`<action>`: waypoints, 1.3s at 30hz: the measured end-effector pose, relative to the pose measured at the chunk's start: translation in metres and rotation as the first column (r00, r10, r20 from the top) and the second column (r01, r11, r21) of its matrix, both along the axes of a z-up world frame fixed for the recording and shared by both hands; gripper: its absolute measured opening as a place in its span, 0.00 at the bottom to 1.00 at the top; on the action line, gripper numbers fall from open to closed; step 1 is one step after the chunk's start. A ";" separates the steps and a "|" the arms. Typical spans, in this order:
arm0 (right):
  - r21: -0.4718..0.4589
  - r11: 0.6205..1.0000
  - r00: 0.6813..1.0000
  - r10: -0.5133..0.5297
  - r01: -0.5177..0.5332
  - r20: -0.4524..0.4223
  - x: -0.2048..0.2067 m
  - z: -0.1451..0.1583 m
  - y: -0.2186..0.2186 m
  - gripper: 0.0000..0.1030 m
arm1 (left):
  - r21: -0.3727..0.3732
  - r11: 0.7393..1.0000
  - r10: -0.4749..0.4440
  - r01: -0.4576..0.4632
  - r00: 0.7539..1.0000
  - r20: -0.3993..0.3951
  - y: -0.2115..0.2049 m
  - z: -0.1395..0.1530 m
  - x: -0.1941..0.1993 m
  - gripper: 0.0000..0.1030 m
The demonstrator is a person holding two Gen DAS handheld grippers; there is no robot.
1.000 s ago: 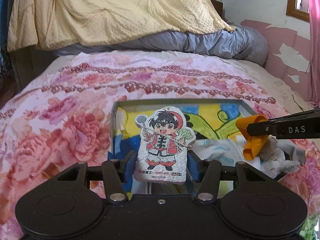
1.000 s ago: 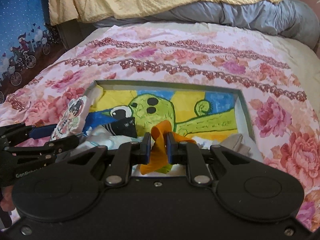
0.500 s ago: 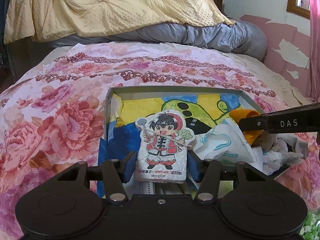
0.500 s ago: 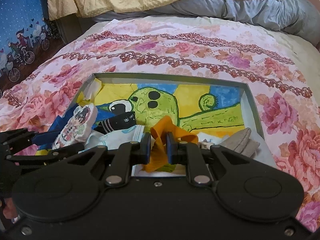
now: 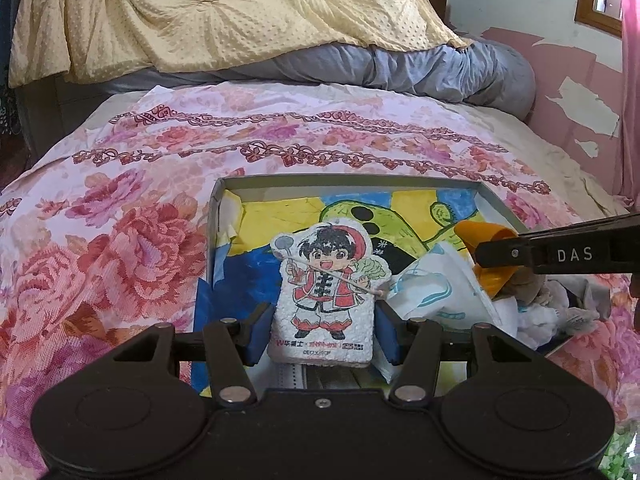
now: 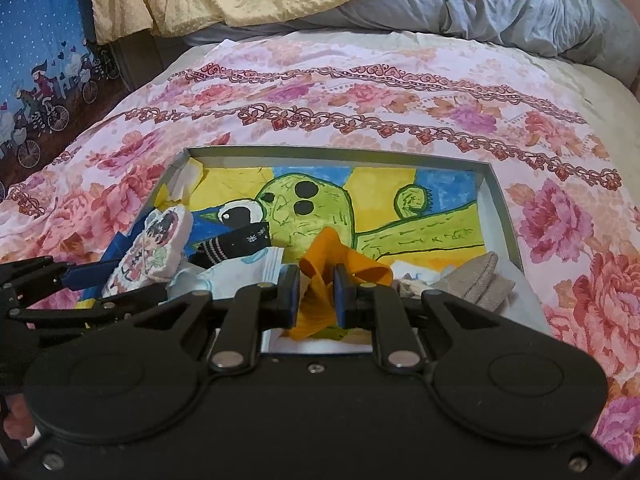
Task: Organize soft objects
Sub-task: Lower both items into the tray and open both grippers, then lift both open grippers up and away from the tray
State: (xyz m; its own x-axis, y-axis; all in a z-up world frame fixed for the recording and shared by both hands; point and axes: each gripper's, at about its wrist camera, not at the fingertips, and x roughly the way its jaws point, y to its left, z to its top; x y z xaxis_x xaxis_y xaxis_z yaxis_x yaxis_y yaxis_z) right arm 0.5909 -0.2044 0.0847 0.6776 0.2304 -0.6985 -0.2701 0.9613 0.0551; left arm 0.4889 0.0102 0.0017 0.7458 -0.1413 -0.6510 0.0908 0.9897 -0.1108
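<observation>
While both grippers hang over the box (image 6: 496,188) at frame centre | left gripper (image 5: 322,332) jaws clamp upright foam figure (image 5: 326,292) | right gripper (image 6: 316,294) jaws pinch orange cloth (image 6: 332,256), probably clear of the pile | box floor directly below.

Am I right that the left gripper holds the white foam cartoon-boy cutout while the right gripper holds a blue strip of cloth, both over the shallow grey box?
Not quite: the strip of cloth pinched in the right gripper is orange, as the right wrist view shows. The left gripper does hold the white foam cartoon-boy cutout, both over the shallow grey box.

Soft daylight, mild haze, sharp focus, fisheye bending at edges.
</observation>
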 end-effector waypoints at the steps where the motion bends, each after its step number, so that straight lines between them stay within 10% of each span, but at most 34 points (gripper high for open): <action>1: 0.002 1.000 1.000 -0.001 0.001 0.000 -0.001 0.001 -0.001 0.10 | -0.001 1.000 -0.001 0.001 1.000 -0.001 -0.001 0.001 0.000 0.54; 20: 0.049 0.998 0.996 -0.033 0.030 0.077 -0.056 0.049 -0.032 0.61 | -0.058 0.998 0.041 -0.038 0.998 0.054 0.005 0.032 -0.035 0.83; 29: 0.094 0.996 0.975 -0.021 0.000 0.222 -0.144 0.099 -0.061 0.94 | -0.040 0.996 0.092 -0.086 0.973 0.210 0.006 0.080 -0.105 0.99; 39: 0.137 0.990 0.928 -0.016 -0.038 0.373 -0.263 0.120 -0.072 0.99 | -0.080 0.990 0.137 -0.117 0.927 0.349 0.001 0.123 -0.206 0.99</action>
